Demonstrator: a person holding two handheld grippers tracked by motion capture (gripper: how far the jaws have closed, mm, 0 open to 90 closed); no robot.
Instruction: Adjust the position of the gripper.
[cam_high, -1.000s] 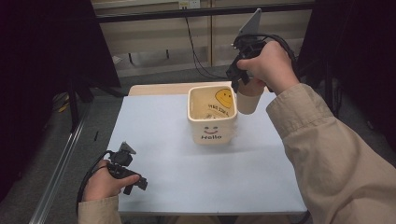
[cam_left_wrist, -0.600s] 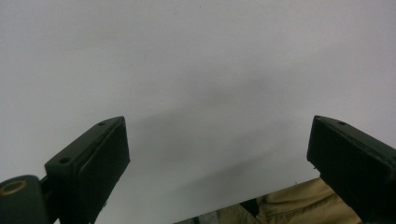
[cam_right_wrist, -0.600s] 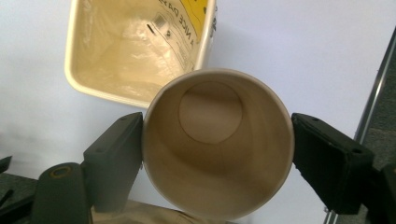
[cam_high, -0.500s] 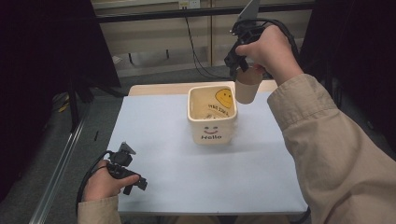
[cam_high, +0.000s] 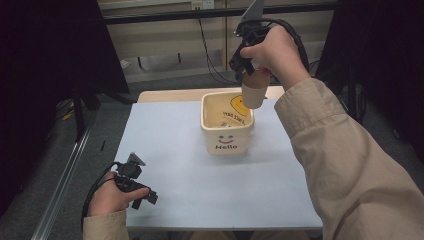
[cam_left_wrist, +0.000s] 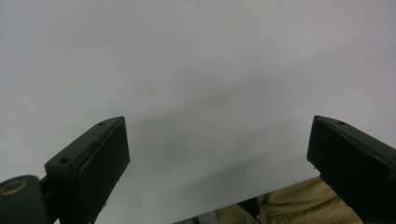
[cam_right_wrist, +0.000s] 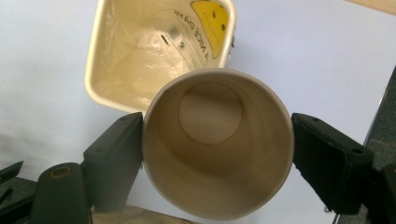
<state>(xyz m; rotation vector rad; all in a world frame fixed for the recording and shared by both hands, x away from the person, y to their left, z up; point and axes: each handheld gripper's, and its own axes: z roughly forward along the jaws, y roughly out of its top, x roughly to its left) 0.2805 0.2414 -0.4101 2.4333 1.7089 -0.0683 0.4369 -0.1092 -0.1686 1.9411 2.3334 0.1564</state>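
- Tan paper cup: clamped between the jaws of the right gripper, held high above the far right corner of the cream tub; cup interior empty.
- Right hand: raised, arm stretched forward over the table.
- Left gripper: jaws wide apart, holding nothing, resting low at the table's near left edge.
- Tub: mid-table, smiley face, "Hello" on its front.

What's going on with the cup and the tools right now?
Right tool shut on brown paper cup, held above cream smiley-face bin. Cup looks empty. Left tool open, low over the white table. Nothing in the way.
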